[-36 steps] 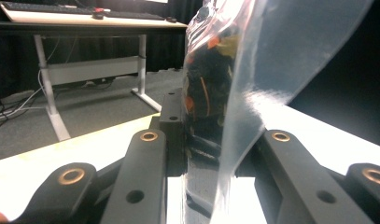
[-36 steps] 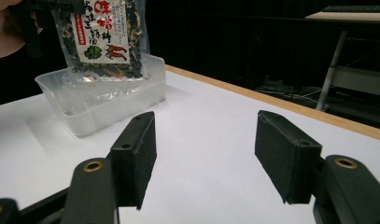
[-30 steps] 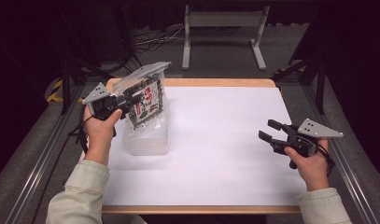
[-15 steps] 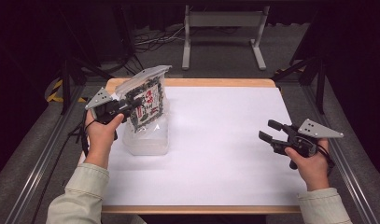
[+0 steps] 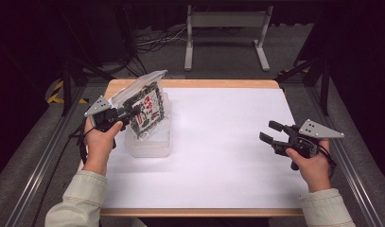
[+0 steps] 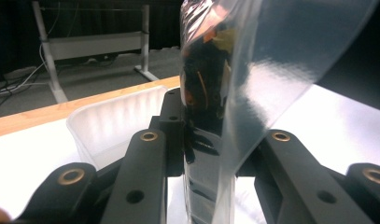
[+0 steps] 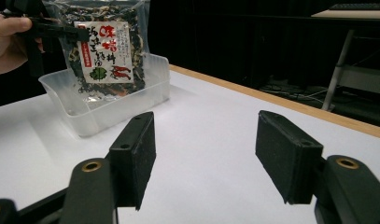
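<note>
**Packet held over the tub at the left of the bench**

In the high view, the left gripper (image 5: 128, 115) sits left of centre, its jaws clamped on a clear packet (image 5: 144, 105) of dark dried food with a red-and-white label. The packet stands tilted, its lower edge inside a clear plastic tub (image 5: 150, 146) that rests on the white bench (image 5: 218, 161). In the left gripper view the packet (image 6: 211, 140) runs upright between the two black jaws, with the tub (image 6: 113, 121) just behind them. The right gripper (image 5: 270, 132) hangs at the right of the frame, well apart from the tub, its jaws spread with nothing between them.
</note>
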Action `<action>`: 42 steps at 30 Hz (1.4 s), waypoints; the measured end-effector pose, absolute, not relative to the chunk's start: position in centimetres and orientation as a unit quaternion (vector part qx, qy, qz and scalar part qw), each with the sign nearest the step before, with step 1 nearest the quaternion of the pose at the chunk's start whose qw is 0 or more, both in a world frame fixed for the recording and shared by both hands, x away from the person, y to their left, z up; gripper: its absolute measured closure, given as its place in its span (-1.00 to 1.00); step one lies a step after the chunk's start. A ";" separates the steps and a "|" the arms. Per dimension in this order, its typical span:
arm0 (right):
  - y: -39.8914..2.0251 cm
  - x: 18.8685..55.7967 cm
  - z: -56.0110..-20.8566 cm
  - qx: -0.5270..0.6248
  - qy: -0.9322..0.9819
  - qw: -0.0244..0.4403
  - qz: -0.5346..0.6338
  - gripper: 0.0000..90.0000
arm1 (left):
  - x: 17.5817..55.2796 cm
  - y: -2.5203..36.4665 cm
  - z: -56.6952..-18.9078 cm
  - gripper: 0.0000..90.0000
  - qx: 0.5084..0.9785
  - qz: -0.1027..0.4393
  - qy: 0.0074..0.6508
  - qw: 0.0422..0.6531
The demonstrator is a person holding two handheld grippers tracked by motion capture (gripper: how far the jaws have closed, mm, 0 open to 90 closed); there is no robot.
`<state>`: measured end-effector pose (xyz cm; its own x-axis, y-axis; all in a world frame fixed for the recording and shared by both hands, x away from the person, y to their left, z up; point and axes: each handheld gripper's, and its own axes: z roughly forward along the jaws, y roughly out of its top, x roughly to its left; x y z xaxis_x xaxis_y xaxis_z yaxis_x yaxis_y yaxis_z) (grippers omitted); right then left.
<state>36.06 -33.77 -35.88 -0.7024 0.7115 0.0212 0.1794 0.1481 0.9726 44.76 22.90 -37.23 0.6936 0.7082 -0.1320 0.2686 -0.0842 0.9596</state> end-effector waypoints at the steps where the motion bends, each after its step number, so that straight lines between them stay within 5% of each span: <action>1: -33.7 36.1 -35.9 0.308 0.721 0.232 0.576 -0.14 | 44.7 22.8 -37.3 0.59 0.712 0.189 0.343 0.583; 30: -33.2 37.0 -36.2 0.304 0.725 0.223 0.576 -0.14 | 45.4 23.8 -37.7 0.57 0.693 0.170 0.378 0.590; 37: -33.3 36.9 -36.2 0.307 0.724 0.223 0.576 -0.14 | 45.3 23.5 -37.4 0.44 0.686 0.174 0.375 0.599; 42: -33.3 36.9 -36.2 0.308 0.723 0.222 0.576 -0.15 | 45.0 23.4 -36.7 -0.29 0.669 0.195 0.374 0.612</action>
<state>36.92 -33.32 -36.22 -0.7109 0.7025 0.0336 0.1898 0.1457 0.9710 44.97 23.37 -36.74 0.6444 0.7393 -0.1953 0.2611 0.0273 0.9649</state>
